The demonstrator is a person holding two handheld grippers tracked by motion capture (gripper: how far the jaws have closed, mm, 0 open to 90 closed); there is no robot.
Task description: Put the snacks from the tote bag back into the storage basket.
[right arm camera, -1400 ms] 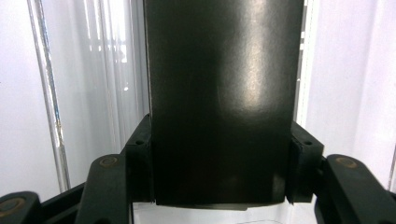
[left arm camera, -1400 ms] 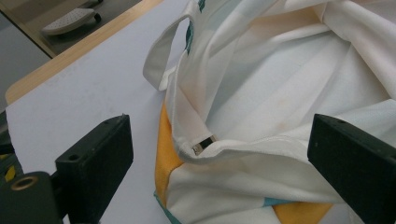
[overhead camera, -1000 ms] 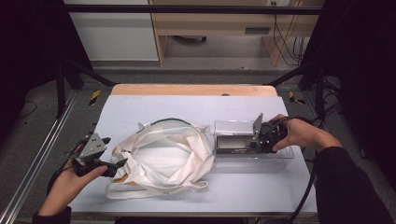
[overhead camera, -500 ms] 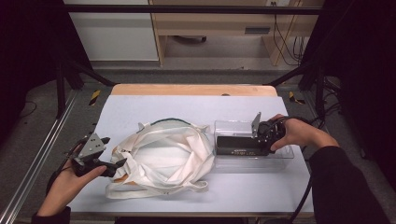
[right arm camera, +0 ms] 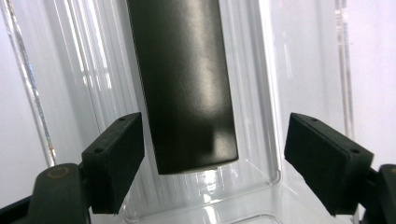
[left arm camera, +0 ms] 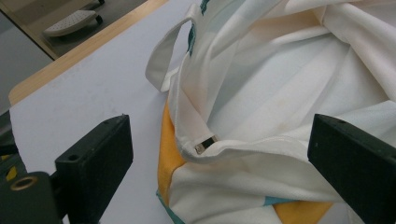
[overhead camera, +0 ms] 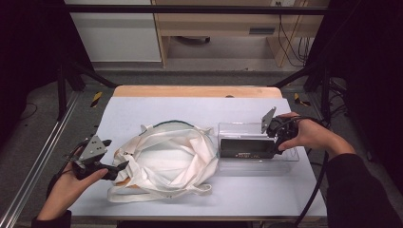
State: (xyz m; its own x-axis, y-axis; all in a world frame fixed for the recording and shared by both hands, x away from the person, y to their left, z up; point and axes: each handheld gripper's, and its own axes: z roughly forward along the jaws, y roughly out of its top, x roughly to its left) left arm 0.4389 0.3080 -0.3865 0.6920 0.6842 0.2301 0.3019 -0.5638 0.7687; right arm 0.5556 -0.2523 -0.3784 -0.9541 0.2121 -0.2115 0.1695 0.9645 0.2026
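A flat black box (overhead camera: 247,147), matte with rounded corners, is lying lengthwise in a clear, ribbed plastic tray (overhead camera: 285,165) near the tabletop's right edge. The pale print on its side is too small to read. The right gripper (right arm camera: 212,158) is hovering at the box's right end; its jaws have just been opening and are standing apart on either side, not touching it. Just left of the tray, a crumpled white cloth tote bag (overhead camera: 166,161) with orange and teal patches is sprawling mid-table. The left gripper (left arm camera: 219,154) is waiting at the bag's left rim, jaws spread wide, pinching nothing.
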